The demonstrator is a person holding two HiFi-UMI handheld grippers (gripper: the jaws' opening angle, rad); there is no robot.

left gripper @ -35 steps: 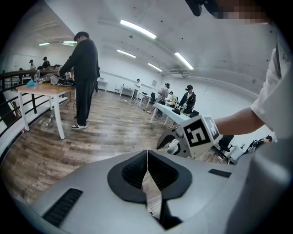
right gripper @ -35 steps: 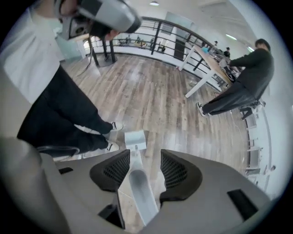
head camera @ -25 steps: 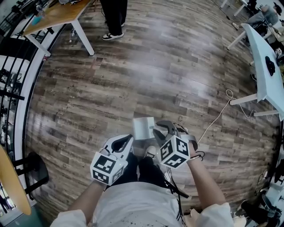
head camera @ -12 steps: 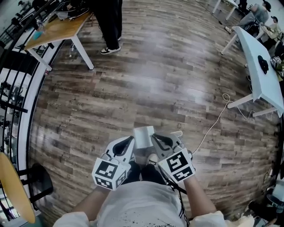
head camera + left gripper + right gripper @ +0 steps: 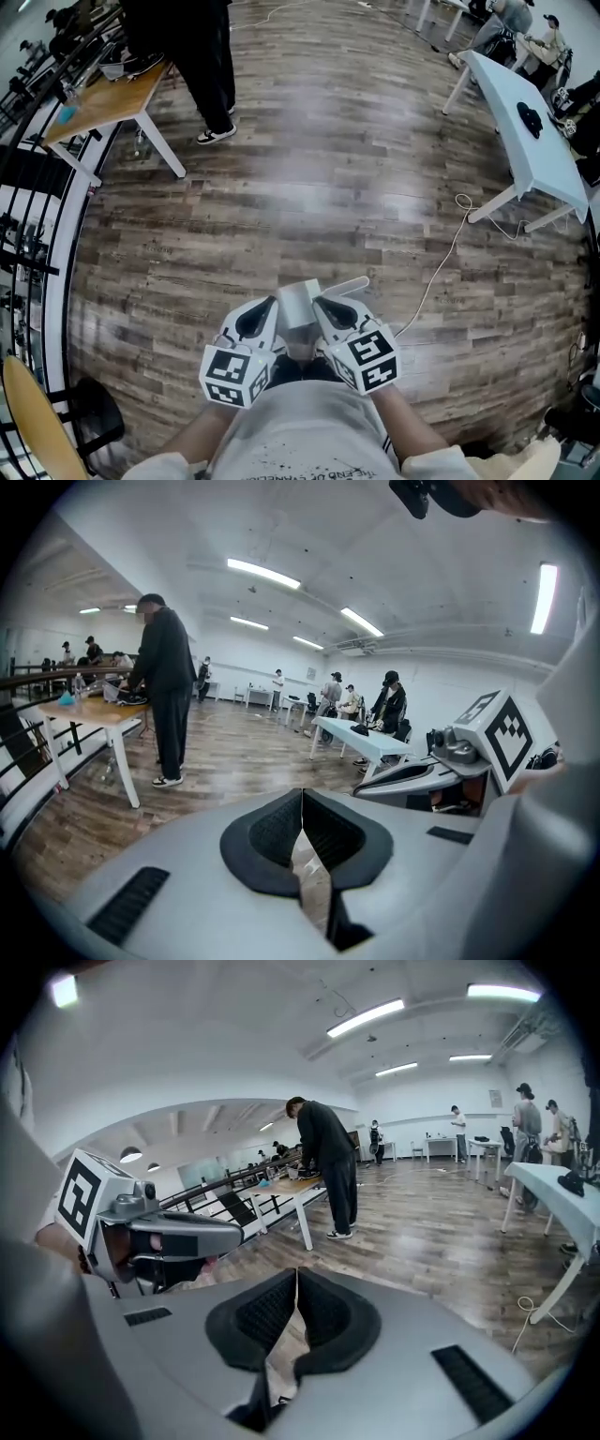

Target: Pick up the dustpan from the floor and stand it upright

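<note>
The dustpan (image 5: 300, 302) is down on the wood floor (image 5: 309, 187), with its handle (image 5: 352, 284) poking out to one side. I cannot tell if it stands straight. The left gripper (image 5: 270, 312) and right gripper (image 5: 323, 309) hang above the dustpan, one on each side. Both have their jaws pressed together, holding nothing. To lift it well, I think one gripper should open its jaws, go down and pinch the handle firmly.

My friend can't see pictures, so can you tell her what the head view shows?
From above: a person holds the left gripper and right gripper side by side, with a grey dustpan showing between them, over a wood floor. Someone stands by a wooden table at upper left; a white table is at upper right.
</note>
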